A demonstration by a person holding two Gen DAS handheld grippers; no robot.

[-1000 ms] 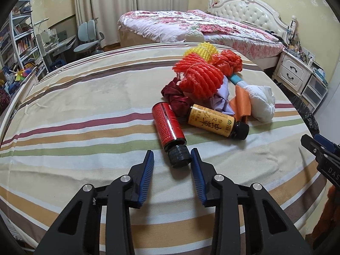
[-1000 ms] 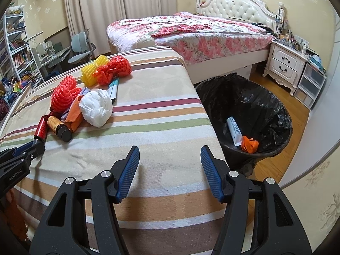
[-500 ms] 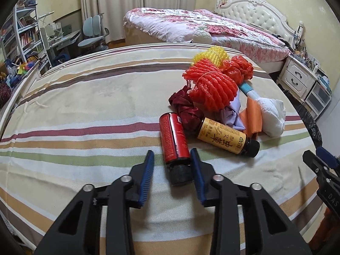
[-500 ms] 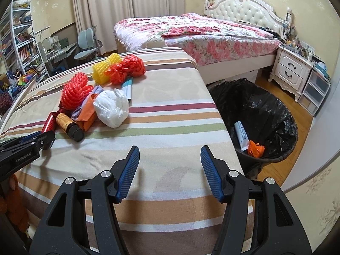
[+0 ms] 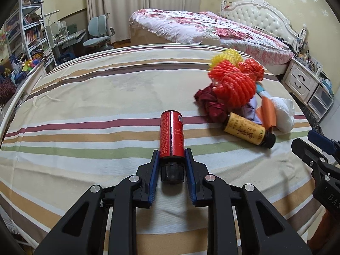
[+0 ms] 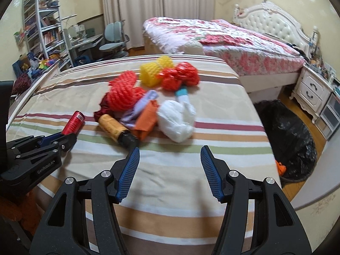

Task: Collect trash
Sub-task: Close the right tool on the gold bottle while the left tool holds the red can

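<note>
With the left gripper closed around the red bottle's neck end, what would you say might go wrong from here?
1. The left gripper holds the red bottle only near its black cap, so the long body may tip or slip on lifting.
2. The trash bin sits beyond the bed's far edge, behind the right gripper, so the arms could cross or collide on the way there.

Each black claw has 2 ribbed blue pads, silver screws.
</note>
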